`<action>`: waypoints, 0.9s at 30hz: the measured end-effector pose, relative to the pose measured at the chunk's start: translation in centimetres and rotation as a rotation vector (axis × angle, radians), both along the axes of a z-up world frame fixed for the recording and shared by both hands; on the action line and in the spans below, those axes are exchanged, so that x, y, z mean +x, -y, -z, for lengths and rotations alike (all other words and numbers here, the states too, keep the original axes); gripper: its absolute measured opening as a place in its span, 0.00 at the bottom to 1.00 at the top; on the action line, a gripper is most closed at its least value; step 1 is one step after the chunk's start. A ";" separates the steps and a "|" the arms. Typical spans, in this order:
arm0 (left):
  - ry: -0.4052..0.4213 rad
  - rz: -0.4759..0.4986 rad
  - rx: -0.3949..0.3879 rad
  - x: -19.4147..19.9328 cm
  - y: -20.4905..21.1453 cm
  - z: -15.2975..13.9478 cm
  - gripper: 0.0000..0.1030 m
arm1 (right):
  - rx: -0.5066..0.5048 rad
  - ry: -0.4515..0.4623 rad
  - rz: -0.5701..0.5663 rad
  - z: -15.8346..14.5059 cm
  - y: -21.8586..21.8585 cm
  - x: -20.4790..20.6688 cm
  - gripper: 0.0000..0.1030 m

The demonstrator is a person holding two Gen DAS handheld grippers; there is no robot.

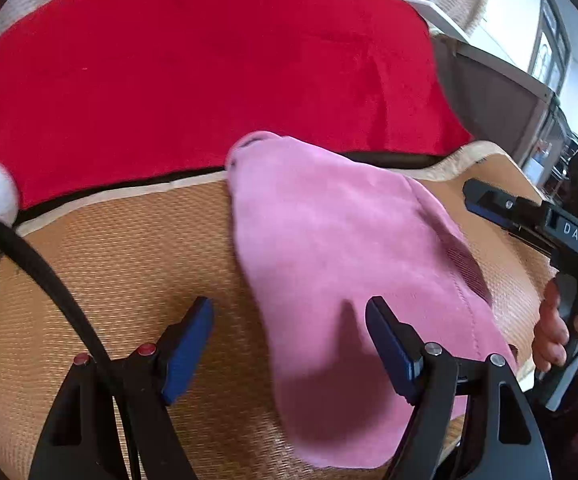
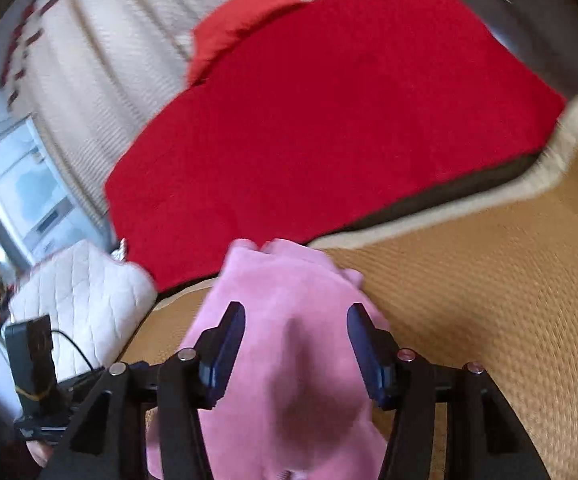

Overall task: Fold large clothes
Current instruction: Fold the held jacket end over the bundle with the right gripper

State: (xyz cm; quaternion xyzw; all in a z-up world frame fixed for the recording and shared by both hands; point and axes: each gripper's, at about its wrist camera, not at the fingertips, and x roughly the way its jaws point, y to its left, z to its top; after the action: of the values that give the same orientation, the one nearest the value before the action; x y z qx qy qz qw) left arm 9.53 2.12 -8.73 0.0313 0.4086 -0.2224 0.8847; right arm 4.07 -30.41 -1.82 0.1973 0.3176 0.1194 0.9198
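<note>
A pink garment [image 1: 329,248] lies in a narrow folded strip on a woven tan mat [image 1: 109,248]. My left gripper [image 1: 289,320] is open just above the strip's left edge, its right finger over the cloth and its left finger over the mat, holding nothing. In the right wrist view the pink garment [image 2: 289,320] runs between the open fingers of my right gripper [image 2: 295,320], which hovers over it without gripping. The right gripper's body [image 1: 561,232] and the hand holding it show at the right in the left wrist view.
A red blanket [image 1: 209,72] covers the bed beyond the mat, also in the right wrist view [image 2: 329,112]. A white quilted cushion [image 2: 85,292] lies at the mat's left. A black cable [image 1: 49,280] crosses the left gripper. A grey cabinet [image 1: 497,96] stands at right.
</note>
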 end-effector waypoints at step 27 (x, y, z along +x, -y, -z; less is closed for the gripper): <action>0.070 -0.083 0.069 -3.9 -2.0 0.2 0.82 | -0.049 -0.135 -0.055 -0.2 -1.9 -3.9 0.40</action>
State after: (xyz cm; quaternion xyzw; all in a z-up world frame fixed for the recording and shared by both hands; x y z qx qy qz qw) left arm 5.66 4.10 -8.88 0.0525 0.3856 -0.1701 0.9053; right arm 0.18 -28.54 -1.64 0.1733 0.3870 0.1232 0.8972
